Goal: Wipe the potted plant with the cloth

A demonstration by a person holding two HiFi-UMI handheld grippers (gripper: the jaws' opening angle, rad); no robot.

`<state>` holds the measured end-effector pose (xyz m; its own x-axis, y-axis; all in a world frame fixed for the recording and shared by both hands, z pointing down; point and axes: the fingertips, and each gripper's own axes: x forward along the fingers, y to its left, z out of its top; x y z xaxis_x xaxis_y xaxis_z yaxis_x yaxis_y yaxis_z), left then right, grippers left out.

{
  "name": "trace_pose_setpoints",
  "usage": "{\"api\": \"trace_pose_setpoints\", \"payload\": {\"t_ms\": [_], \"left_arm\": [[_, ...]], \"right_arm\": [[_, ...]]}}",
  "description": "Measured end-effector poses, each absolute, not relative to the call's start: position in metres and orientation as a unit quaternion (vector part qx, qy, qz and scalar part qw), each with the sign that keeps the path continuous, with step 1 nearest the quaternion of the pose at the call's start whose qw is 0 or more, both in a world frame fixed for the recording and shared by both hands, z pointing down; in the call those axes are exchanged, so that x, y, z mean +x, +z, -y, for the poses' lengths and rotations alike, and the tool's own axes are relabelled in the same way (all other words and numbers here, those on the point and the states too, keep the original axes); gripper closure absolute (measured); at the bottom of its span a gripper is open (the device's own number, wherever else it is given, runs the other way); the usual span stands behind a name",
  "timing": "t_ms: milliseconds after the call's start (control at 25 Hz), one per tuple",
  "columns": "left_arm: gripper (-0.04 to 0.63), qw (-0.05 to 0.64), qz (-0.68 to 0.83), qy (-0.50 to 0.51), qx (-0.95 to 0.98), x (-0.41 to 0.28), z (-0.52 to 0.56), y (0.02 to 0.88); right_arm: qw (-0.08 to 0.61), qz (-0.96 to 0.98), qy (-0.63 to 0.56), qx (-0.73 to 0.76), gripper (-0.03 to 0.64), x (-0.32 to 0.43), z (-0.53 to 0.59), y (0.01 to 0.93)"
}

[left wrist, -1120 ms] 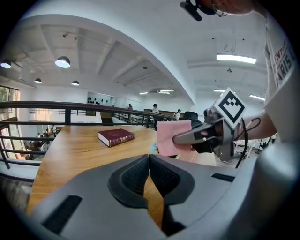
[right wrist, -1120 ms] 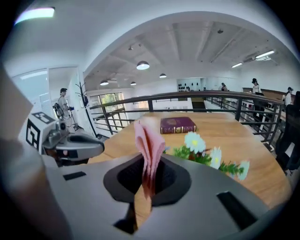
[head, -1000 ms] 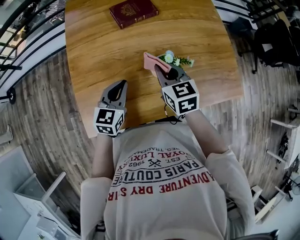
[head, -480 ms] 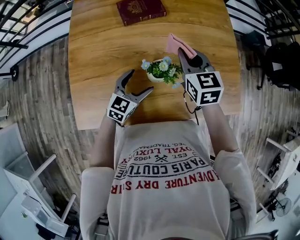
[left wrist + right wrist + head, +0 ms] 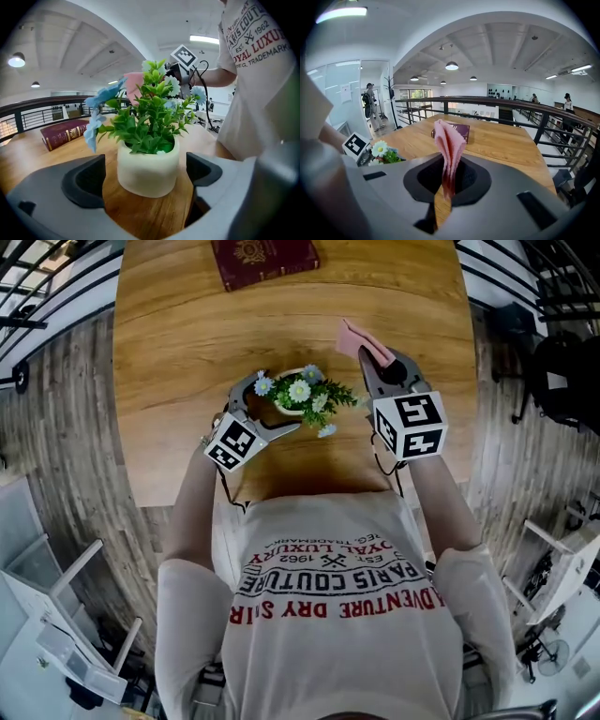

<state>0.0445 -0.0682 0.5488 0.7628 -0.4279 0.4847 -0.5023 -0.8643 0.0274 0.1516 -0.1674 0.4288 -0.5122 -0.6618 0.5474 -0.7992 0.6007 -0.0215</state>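
Note:
A small white pot (image 5: 147, 166) with green leaves and pale flowers stands on the wooden table (image 5: 187, 324); from the head view I see the plant (image 5: 298, 395) near the front edge. My left gripper (image 5: 274, 404) is open, one jaw on each side of the pot with a gap at both pads. Its jaws have just been opening. A folded pink cloth (image 5: 449, 140) sticks up from my right gripper (image 5: 447, 180), which is shut on it. That right gripper (image 5: 373, 357) hovers just right of the plant, the cloth (image 5: 356, 337) pointing away from me.
A dark red book (image 5: 264, 259) lies at the table's far side. The table's front edge runs just below both grippers, close to my body. Railings (image 5: 525, 117) border the floor beyond the table. A person (image 5: 371, 105) stands far off at the left.
My left gripper went from shut near the table's front edge to open around the pot. The right gripper carried the cloth from over the plant to its right side.

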Motion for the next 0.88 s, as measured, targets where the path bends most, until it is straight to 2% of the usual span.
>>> {"api": "trace_pose_setpoints", "payload": {"t_ms": [560, 880], "left_arm": [[0.074, 0.052, 0.167, 0.249, 0.952, 0.079, 0.080, 0.559], [0.074, 0.063, 0.203, 0.243, 0.946, 0.074, 0.082, 0.554]], "right_arm": [[0.281, 0.851, 0.160, 0.415, 0.580, 0.169, 0.174, 0.470], [0.300, 0.834, 0.177, 0.428, 0.580, 0.181, 0.166, 0.488]]}}
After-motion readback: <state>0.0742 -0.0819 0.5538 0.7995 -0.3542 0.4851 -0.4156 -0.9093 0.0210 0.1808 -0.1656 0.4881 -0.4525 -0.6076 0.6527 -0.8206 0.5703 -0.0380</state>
